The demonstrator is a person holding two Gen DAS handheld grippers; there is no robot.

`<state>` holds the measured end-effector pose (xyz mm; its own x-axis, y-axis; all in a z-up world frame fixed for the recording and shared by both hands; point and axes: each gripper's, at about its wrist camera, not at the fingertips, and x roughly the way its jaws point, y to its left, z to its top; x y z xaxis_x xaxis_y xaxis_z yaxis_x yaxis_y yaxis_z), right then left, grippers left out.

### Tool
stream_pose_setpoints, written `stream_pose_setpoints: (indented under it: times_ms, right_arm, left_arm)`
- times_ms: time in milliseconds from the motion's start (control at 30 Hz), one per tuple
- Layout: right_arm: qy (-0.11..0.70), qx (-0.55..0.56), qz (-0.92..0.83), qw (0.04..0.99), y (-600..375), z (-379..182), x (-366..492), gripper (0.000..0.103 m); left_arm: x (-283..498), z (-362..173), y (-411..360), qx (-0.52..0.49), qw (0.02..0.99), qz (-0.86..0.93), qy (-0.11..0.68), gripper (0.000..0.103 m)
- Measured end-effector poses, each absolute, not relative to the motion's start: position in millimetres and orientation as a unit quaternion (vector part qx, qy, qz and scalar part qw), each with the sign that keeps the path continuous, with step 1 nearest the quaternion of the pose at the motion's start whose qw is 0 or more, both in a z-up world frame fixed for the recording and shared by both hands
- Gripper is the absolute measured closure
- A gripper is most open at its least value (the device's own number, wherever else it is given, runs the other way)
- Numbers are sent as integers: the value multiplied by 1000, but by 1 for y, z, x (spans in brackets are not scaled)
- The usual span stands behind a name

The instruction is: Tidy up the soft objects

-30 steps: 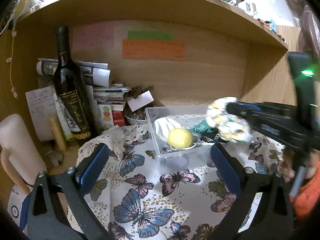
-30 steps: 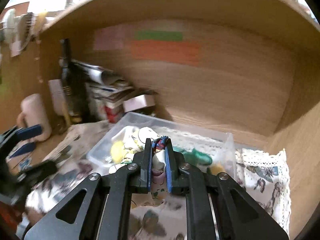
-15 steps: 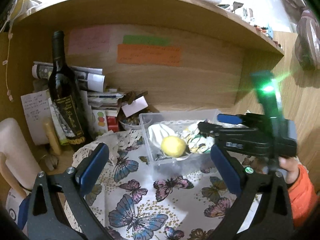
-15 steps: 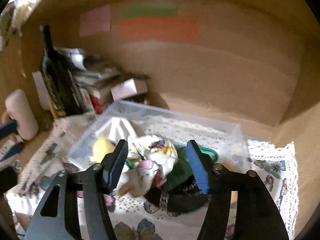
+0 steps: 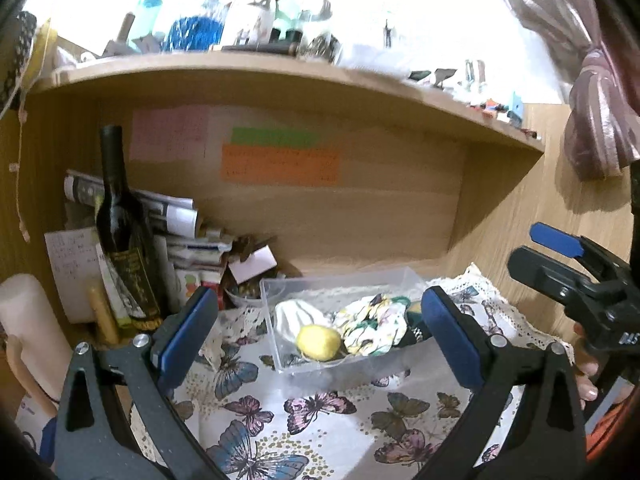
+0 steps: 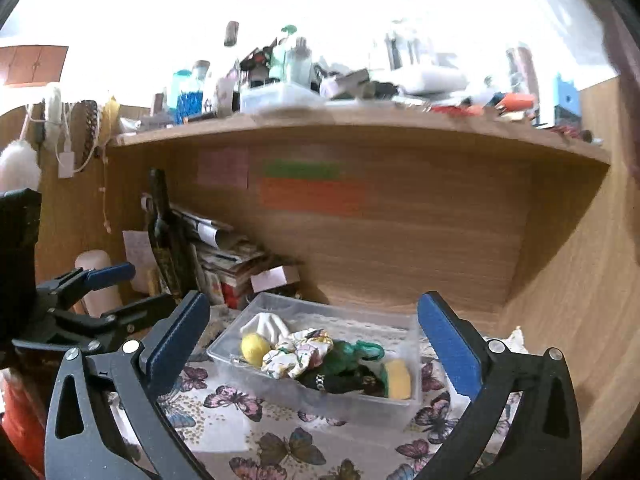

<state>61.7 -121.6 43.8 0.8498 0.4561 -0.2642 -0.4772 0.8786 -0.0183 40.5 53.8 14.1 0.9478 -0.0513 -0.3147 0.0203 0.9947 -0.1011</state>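
In the left wrist view, the left claw (image 5: 320, 332) stands wide with nothing between its blue pads, and the clear plastic bin (image 5: 340, 284) sits dead ahead at twelve o'clock, framed between the two fingers on the butterfly-print cloth (image 5: 304, 412) that covers the desk. Inside the bin the white fabric piece (image 5: 296, 316) lies at the ten o'clock end, the yellow ball (image 5: 319, 342) sits against the near wall at about seven o'clock, and the floral scrunchie (image 5: 372, 328) fills the middle, touching the ball. The bin's long axis runs roughly from nine to three o'clock across this claw's line of reach. The right claw (image 5: 560, 256) shows at three o'clock, raised and off to the side of the bin, its fingers apart. In the right wrist view, the right claw (image 6: 312, 344) is likewise spread wide and empty, and the bin (image 6: 256, 376) lies at twelve o'clock, its long axis slanting from ten towards four o'clock. The ball (image 6: 255, 349) is at the bin's nine o'clock end, the scrunchie (image 6: 298, 354) beside it, then a dark green and black bundle (image 6: 344, 372), with a yellow sponge-like piece (image 6: 398, 378) at the four o'clock end. Every soft thing in view is already in the bin, so I judge both claws about equally near it, with nothing loose on the cloth to fetch.
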Motion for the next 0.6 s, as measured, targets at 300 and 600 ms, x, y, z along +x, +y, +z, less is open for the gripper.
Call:
stream_pose_setpoints:
  times_ms: [300, 600]
  right_arm:
    - [137, -13, 235, 962, -133, 34, 53, 0]
    - [136, -8, 232, 963, -137, 33, 50, 0]
  left_arm:
    - [25, 26, 44, -42, 989, -20, 140, 0]
    - [20, 28, 38, -35, 990, -21, 132, 0]
